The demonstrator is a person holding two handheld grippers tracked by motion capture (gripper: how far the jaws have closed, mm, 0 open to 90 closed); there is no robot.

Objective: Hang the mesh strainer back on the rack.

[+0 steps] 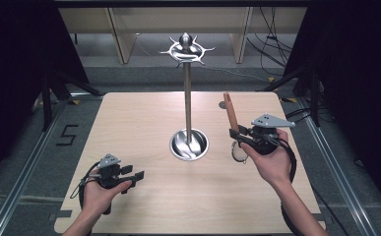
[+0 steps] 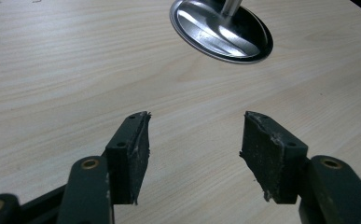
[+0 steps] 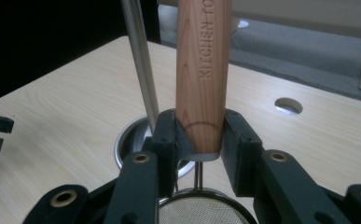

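On table (image 1: 143,113): 1 stand (image 1: 187,98) | left gripper (image 2: 194,140) jaws wide | right gripper (image 3: 201,135) jaws clamp 1 strainer (image 3: 203,70)

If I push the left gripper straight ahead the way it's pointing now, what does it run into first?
Probably the round steel base of the stand. The left gripper is open, with bare table ahead of it; the base lies slightly right of its line, so it may only clip it.

Bright overhead light, dark surrounds, soft focus

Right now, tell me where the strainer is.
The wooden-handled strainer is on the table's right side in the high view, clamped by its handle in the right claw, just right of the metal stand's base.
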